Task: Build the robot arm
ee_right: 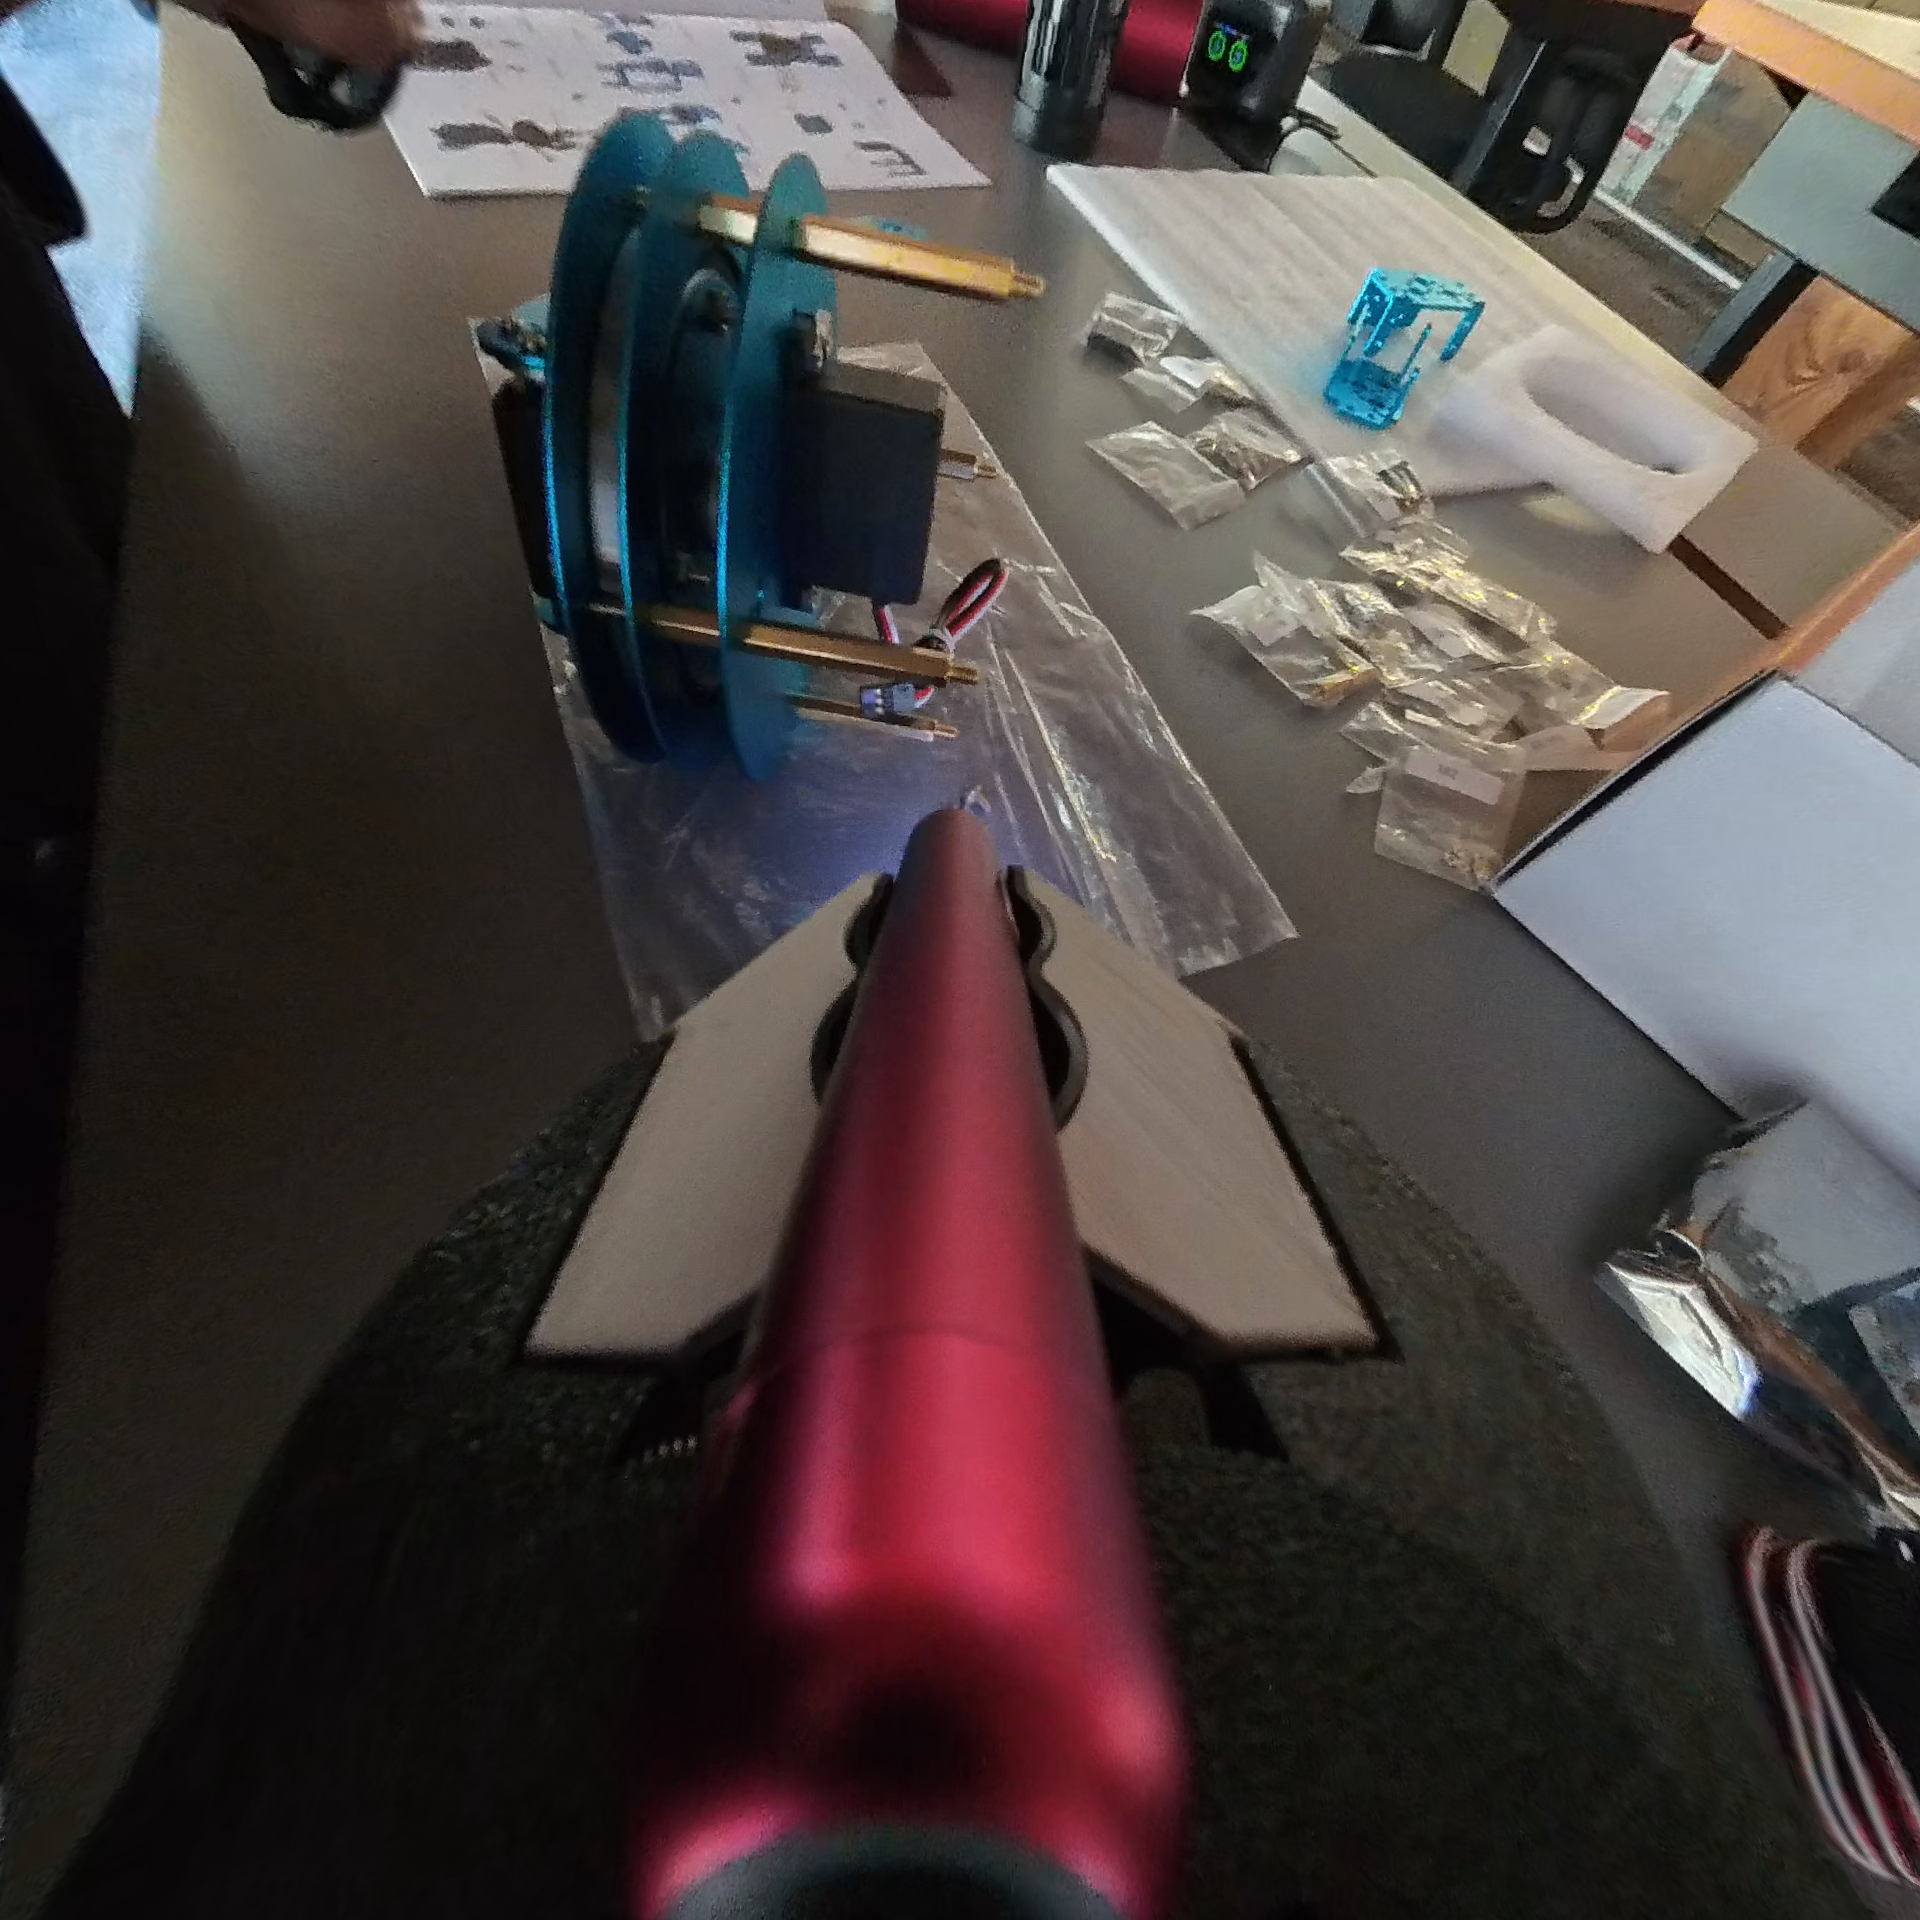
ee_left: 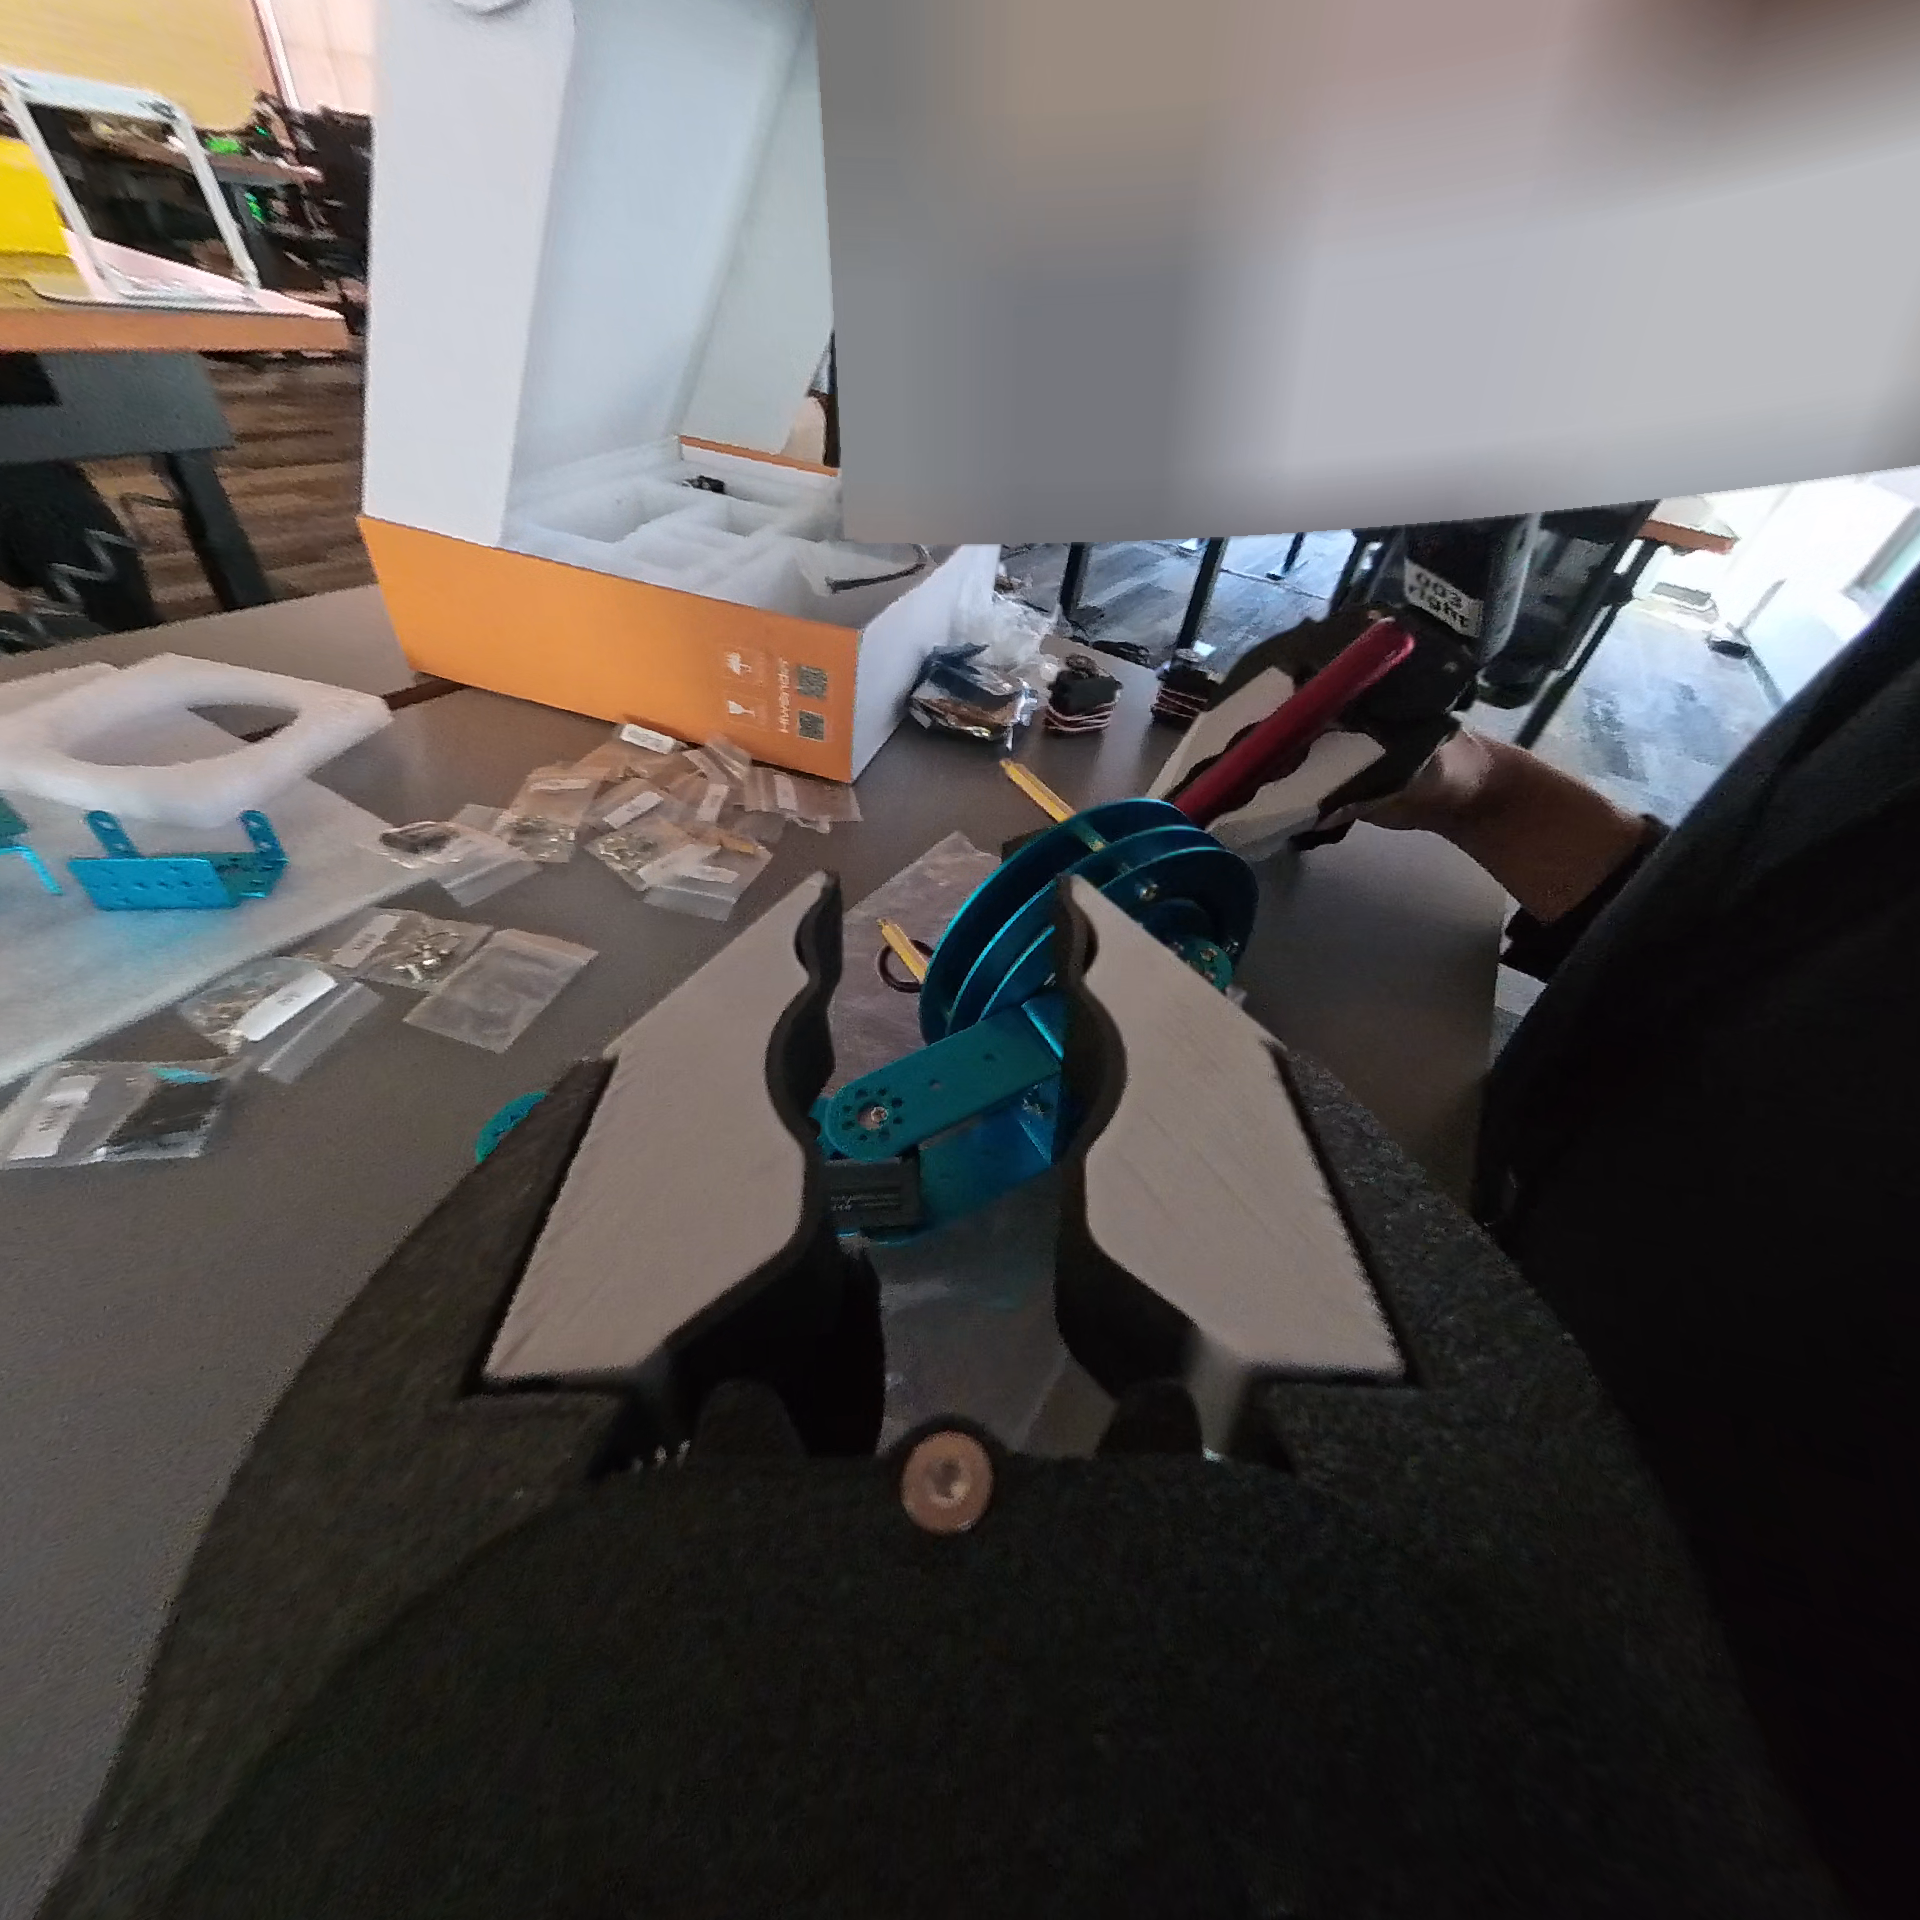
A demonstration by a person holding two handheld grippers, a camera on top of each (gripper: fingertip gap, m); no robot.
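Observation:
A blue metal assembly (ee_left: pixel 1049 914) of round plates, brass standoffs and a black servo stands on edge on a clear plastic bag (ee_right: pixel 1091 831). My left gripper (ee_left: pixel 951 894) is closed on its bracket and servo end, with the jaws held apart by the part. The assembly also shows in the right wrist view (ee_right: pixel 675 468). My right gripper (ee_right: pixel 945 894) is shut on a red screwdriver (ee_right: pixel 935 1195). The screwdriver's tip points at the bag just short of the assembly. The right gripper (ee_left: pixel 1268 769) and the red screwdriver (ee_left: pixel 1309 707) also show beyond the plates in the left wrist view.
An open orange and white box (ee_left: pixel 623 634) stands at the back. Several small bags of hardware (ee_left: pixel 623 821) lie on the grey table (ee_right: pixel 312 727). White foam (ee_left: pixel 187 738), a blue bracket (ee_left: pixel 166 862), loose servos (ee_left: pixel 1081 696) and a printed sheet (ee_right: pixel 665 94) lie around. Tip to tip, the grippers are about 20 centimetres apart.

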